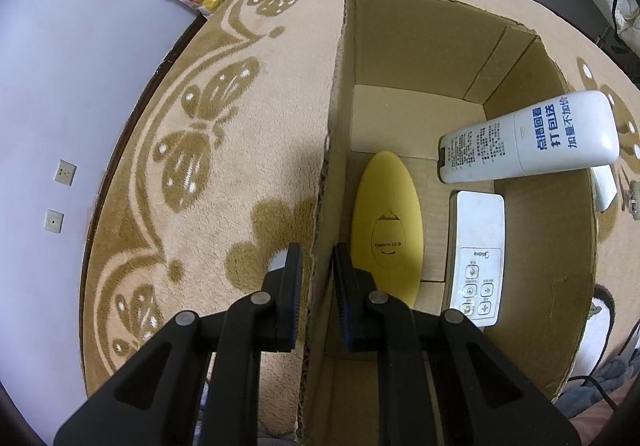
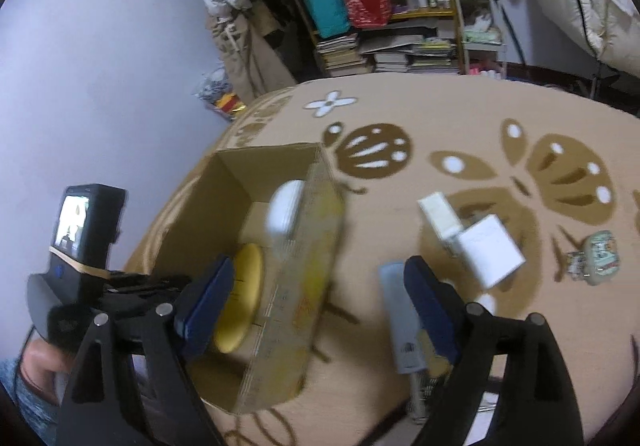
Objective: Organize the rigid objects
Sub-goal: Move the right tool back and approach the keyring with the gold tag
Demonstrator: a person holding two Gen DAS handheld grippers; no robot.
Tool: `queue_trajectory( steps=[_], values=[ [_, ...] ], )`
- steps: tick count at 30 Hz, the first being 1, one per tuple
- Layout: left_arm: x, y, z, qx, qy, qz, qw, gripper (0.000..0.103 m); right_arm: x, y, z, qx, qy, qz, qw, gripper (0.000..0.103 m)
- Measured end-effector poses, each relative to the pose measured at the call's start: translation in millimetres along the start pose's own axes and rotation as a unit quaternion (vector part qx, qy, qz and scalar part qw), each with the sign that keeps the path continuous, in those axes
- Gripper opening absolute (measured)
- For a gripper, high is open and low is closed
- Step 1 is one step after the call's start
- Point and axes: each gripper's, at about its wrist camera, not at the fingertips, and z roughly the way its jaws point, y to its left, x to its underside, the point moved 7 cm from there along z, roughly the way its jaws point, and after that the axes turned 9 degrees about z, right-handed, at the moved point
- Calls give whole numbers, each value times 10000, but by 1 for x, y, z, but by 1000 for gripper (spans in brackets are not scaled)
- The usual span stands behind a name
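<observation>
In the left wrist view, the left gripper (image 1: 314, 278) is seen pinching the left wall of a cardboard box (image 1: 334, 94), one finger outside and one inside. The box stands on a beige blanket (image 1: 224, 166) patterned with brown butterflies. On the box floor a yellow oval remote (image 1: 386, 230) lies along the left wall, and a white remote (image 1: 476, 254) with buttons lies along the right wall. A larger white remote (image 1: 528, 138) with blue lettering is seen over the box's right rim, tilted; what carries it cannot be told.

In the right wrist view, which is blurred, the right gripper (image 2: 316, 302) is spread wide with nothing between its fingers. The box (image 2: 224, 206) is seen beneath it at the blanket's (image 2: 440, 118) left edge, the left gripper (image 2: 168, 286) at its near-left wall. The yellow remote (image 2: 244, 294) and a white object (image 2: 284, 210) show inside. On the blanket to the right of the box lie a grey remote (image 2: 400, 322), two white boxes (image 2: 490, 250), and a small pale case (image 2: 602, 256), set apart from the rest.
</observation>
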Motion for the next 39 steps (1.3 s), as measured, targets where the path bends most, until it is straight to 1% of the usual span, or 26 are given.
queue_trajectory(
  steps=[6, 10, 18, 21, 23, 28, 29, 31, 33, 34, 35, 37, 39],
  values=[
    [0, 0, 0, -2, 1, 0, 10000, 16, 6, -28, 2, 216, 121, 179, 9995, 92],
    [0, 1, 1, -5, 0, 2, 10000, 16, 17, -41, 6, 363, 212, 210, 9989, 91],
    [0, 1, 1, -7, -1, 7, 10000, 16, 32, -54, 23, 382, 387, 234, 9982, 91],
    [0, 2, 1, -2, 1, 2, 10000, 16, 38, -59, 30, 424, 527, 275, 9973, 88],
    [0, 2, 1, -3, 0, 6, 10000, 16, 41, -64, 34, 499, 644, 340, 9961, 84],
    [0, 2, 1, -7, -1, 9, 10000, 16, 46, -86, 34, 593, 765, 553, 9938, 82],
    [0, 2, 1, -7, 2, 6, 10000, 16, 47, -91, 35, 618, 794, 628, 9929, 75],
    [0, 2, 1, -4, 0, 3, 10000, 16, 49, -99, 37, 661, 884, 794, 9907, 65],
    [0, 2, 1, -7, -1, 10, 10000, 16, 52, -107, 40, 680, 963, 965, 9883, 64],
    [0, 2, 1, -5, 0, 5, 10000, 16, 54, -110, 41, 707, 991, 1008, 9874, 59],
    [0, 2, 1, -4, 0, 4, 10000, 16, 55, -113, 43, 741, 1032, 1048, 9863, 50],
    [0, 2, 1, -1, 2, -1, 10000, 16, 60, -118, 47, 742, 1148, 1185, 9835, 42],
    [0, 2, 1, -2, 0, 2, 10000, 16, 64, -120, 50, 601, 1223, 1352, 9814, 40]
  ],
)
